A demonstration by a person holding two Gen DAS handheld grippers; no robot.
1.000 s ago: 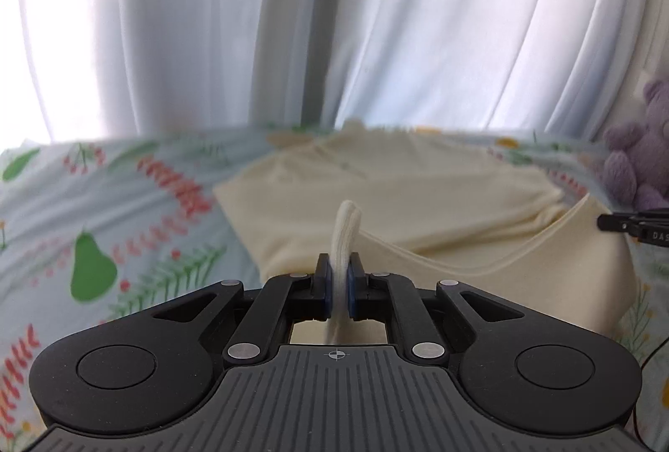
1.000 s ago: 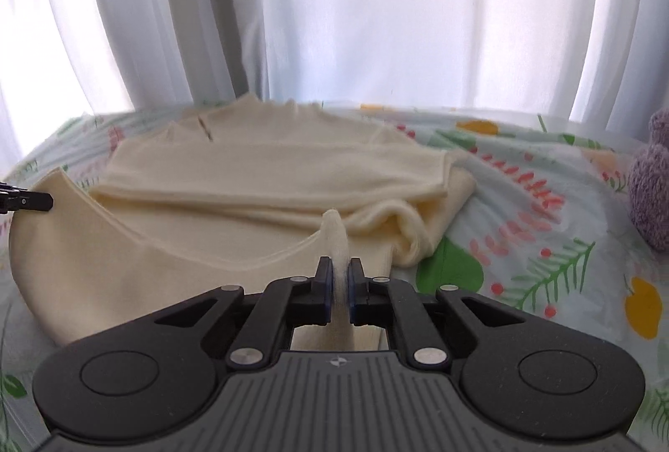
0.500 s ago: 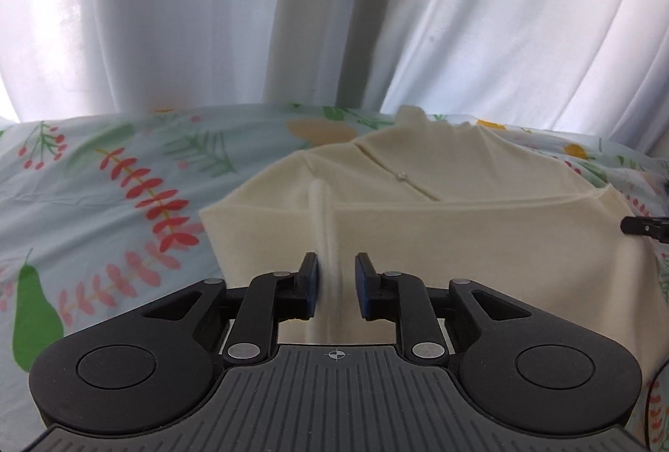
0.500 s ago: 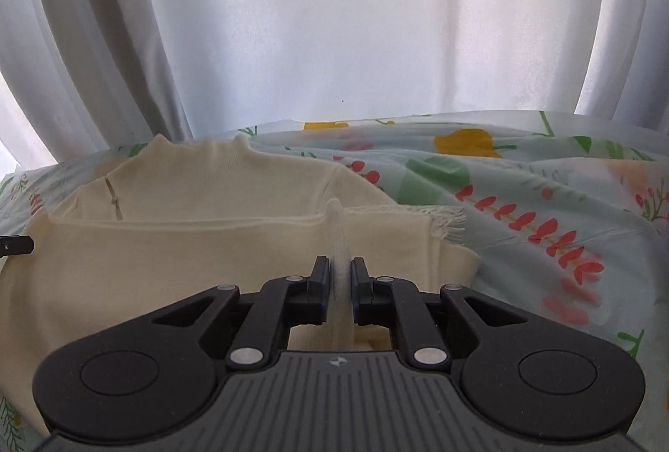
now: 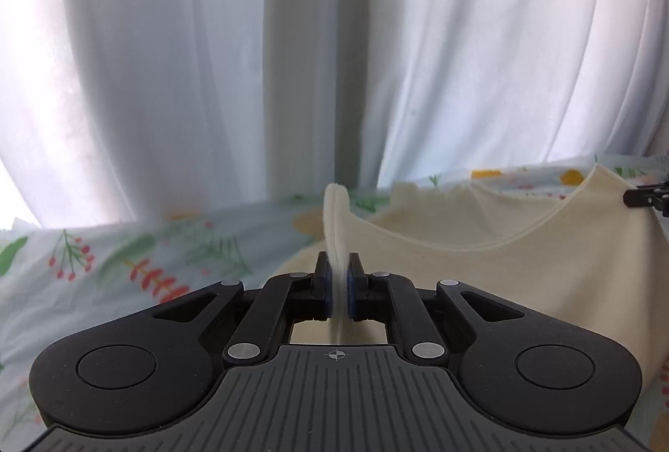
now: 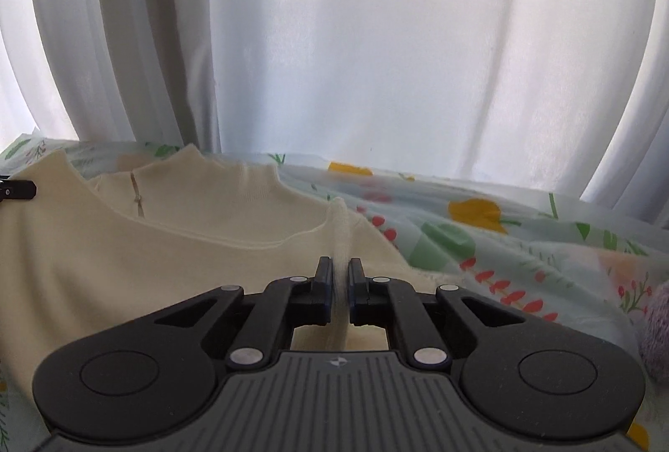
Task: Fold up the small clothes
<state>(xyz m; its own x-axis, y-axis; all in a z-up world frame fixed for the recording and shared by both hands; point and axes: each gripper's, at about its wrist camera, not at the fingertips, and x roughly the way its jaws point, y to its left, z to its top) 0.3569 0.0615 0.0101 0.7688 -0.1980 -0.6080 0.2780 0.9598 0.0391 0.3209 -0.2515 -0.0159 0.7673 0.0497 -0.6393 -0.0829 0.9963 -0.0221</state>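
Hem lifted again; both claws (image 5: 338, 287) (image 6: 341, 287) pinch cream top (image 6: 125, 264) corners.

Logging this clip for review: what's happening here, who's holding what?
A person with two handheld grippers is folding a cream top on a floral bedsheet. The left gripper and the right gripper are each shut on a pinch of its hem edge, which sags between them above the collar. The fold isn't laid down yet. White curtains hang behind.

a bedroom: floral bedsheet (image 6: 522, 243), white curtains (image 6: 334, 34), plush toy (image 6: 654, 330).
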